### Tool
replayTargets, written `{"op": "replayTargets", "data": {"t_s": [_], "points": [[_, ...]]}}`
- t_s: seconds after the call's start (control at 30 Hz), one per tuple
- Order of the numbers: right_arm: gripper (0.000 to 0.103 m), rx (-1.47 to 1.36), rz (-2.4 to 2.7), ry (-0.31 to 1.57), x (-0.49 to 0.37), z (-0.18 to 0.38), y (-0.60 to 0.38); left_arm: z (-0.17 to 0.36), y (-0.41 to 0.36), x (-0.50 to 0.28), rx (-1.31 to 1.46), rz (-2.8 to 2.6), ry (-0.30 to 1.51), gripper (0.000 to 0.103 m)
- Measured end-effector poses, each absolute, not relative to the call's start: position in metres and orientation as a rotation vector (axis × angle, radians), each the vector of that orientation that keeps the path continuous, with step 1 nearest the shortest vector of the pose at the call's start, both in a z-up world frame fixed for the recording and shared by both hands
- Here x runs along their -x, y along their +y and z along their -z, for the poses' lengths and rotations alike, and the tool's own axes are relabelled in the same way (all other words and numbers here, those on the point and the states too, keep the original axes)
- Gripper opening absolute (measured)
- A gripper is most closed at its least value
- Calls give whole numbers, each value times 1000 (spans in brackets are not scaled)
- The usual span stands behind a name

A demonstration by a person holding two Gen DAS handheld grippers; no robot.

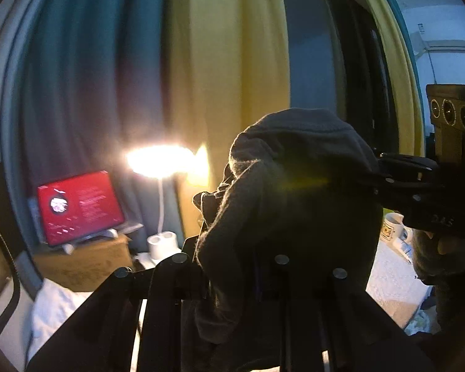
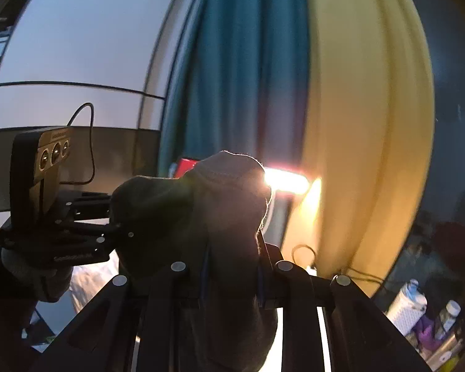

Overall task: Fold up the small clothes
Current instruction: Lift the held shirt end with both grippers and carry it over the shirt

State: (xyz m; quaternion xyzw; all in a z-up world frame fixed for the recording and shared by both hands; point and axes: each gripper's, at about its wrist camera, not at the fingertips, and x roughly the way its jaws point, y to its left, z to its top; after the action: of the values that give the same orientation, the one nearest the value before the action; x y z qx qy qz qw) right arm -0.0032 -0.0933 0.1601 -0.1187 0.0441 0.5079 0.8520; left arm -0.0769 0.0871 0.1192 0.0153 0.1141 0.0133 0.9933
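Observation:
A small dark grey knitted garment [image 1: 294,186] hangs in the air, held up between both grippers against the lamp light. In the left wrist view my left gripper [image 1: 241,232] is shut on the lower part of the cloth, which covers its fingertips. My right gripper [image 1: 379,172] reaches in from the right and pinches the garment's right edge. In the right wrist view the same garment [image 2: 226,201] drapes over my right gripper [image 2: 232,248], which is shut on it. There my left gripper [image 2: 114,226] clamps the cloth's left side, with a gloved hand behind it.
A lit lamp [image 1: 161,161] glares behind the garment. A red laptop screen [image 1: 77,207] stands on a brown box at the left. Below lies a white bed cover [image 1: 390,279], with a mug [image 1: 392,226] beyond it. Teal and yellow curtains [image 2: 356,93] hang behind. Bottles [image 2: 409,303] stand at the lower right.

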Motion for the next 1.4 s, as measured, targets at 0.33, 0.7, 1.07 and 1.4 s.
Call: {"op": "replayTargets", "data": {"t_s": [0.33,0.7,1.07,1.4], "points": [[23,261,-1199,82,38,-164,-67,-123,105,128,-63,-151,227,19],[23,262,-1230,229,26,-124,-30,-81,142,101,7,-163,368,19],[23,201,-1148,386,-40,-85,-5,-49,158,47,48,-118,467,19],[23,169,-1108,522,-103,-37,17,-9,178,-8,98,-95,586,19]]}}
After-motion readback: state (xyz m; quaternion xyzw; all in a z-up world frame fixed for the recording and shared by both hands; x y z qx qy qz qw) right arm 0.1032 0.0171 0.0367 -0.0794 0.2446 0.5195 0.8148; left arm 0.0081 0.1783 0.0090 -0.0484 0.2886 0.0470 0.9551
